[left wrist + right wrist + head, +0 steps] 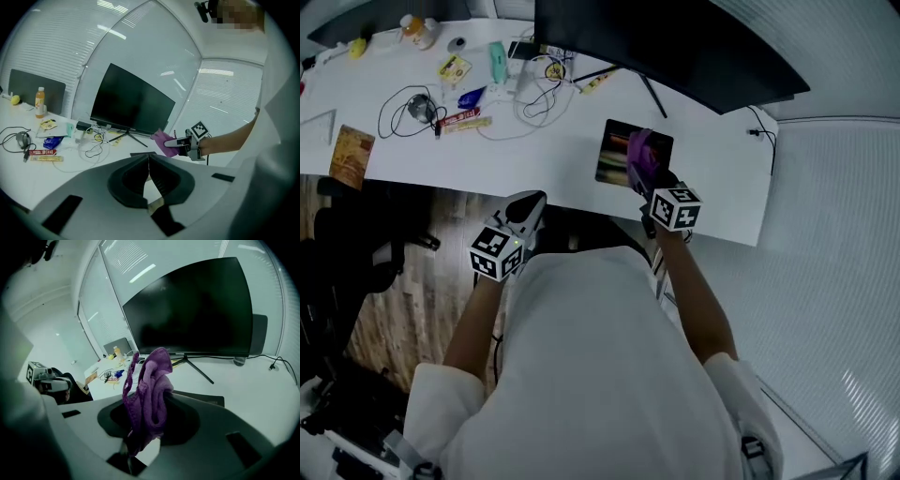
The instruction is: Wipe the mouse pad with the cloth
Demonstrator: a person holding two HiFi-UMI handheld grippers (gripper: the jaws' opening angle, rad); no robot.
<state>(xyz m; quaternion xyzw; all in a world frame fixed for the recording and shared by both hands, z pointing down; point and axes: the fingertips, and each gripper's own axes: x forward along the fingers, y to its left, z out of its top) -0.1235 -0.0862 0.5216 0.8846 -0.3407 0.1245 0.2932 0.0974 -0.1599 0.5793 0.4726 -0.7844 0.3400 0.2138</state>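
The dark mouse pad (614, 153) lies on the white desk (712, 178) near its front edge, in front of the monitor. My right gripper (643, 174) hangs over the pad's right half, shut on a bunched purple cloth (638, 152). In the right gripper view the cloth (150, 390) stands up between the jaws, with the pad (206, 398) just beyond them. My left gripper (532, 203) hovers at the desk's front edge, left of the pad, shut on nothing. From the left gripper view (149, 161) I see the cloth (162, 140) in the right gripper (174, 142).
A large black monitor (675, 47) on a thin stand sits behind the pad. Cables (534, 98), snack packets (461, 119), a bottle (416, 28) and other small items crowd the desk's left part. A black office chair (347, 262) stands below the desk on the left.
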